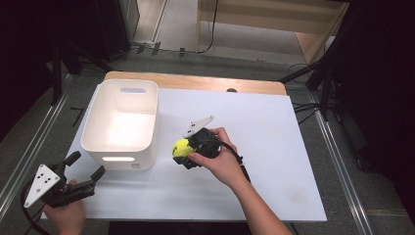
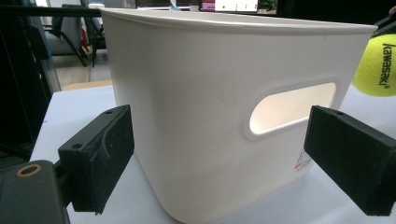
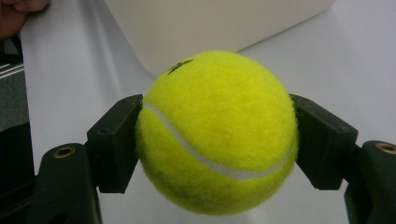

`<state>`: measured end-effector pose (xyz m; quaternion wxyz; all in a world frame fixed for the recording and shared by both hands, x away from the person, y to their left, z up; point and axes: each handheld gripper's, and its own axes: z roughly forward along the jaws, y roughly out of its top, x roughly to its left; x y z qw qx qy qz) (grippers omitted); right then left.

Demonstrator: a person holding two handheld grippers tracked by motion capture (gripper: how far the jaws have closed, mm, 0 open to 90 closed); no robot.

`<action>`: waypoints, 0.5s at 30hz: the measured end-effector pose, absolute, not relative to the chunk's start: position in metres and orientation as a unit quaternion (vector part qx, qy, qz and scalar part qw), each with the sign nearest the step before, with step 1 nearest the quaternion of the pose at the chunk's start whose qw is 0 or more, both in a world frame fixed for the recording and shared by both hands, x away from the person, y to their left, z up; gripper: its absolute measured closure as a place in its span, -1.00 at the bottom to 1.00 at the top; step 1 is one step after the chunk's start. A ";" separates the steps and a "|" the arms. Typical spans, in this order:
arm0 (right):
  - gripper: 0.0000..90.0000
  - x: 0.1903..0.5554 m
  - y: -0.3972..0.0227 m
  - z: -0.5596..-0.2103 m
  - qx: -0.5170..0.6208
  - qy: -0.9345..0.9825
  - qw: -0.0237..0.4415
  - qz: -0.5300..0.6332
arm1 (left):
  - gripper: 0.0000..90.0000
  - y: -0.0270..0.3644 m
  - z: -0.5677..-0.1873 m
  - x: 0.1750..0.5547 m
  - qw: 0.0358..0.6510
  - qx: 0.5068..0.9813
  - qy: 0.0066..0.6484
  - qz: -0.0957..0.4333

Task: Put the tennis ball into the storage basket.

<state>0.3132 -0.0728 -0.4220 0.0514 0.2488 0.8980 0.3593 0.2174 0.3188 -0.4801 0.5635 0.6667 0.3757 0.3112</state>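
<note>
One white table (image 1: 274,161), white bin (image 1: 122,122), grey floor (image 1: 342,161).

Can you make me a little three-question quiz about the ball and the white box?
1. True or false: the tennis ball lies inside the white bin.
2. Which gripper's fingers squeeze the ball? A) left B) right C) neither
3. Fill in: the left gripper is ____, holding nothing.

Key:
1. False; the right gripper holds it beside the bin.
2. B
3. open
</note>
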 end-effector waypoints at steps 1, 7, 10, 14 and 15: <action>-0.47 0.313 -0.073 -0.422 0.249 0.898 0.051 0.359 | -0.81 0.319 -0.480 0.217 0.564 0.667 0.376 0.311; -0.47 0.316 -0.070 -0.416 0.243 0.899 0.051 0.360 | -0.81 0.319 -0.480 0.217 0.563 0.667 0.376 0.311; -0.47 0.317 -0.068 -0.413 0.240 0.899 0.052 0.363 | -0.81 0.319 -0.480 0.217 0.562 0.667 0.376 0.311; -0.47 0.319 -0.066 -0.410 0.240 0.898 0.053 0.365 | -0.81 0.319 -0.480 0.217 0.564 0.666 0.375 0.311; -0.47 0.319 -0.066 -0.409 0.238 0.898 0.053 0.366 | -0.81 0.319 -0.480 0.217 0.563 0.667 0.376 0.311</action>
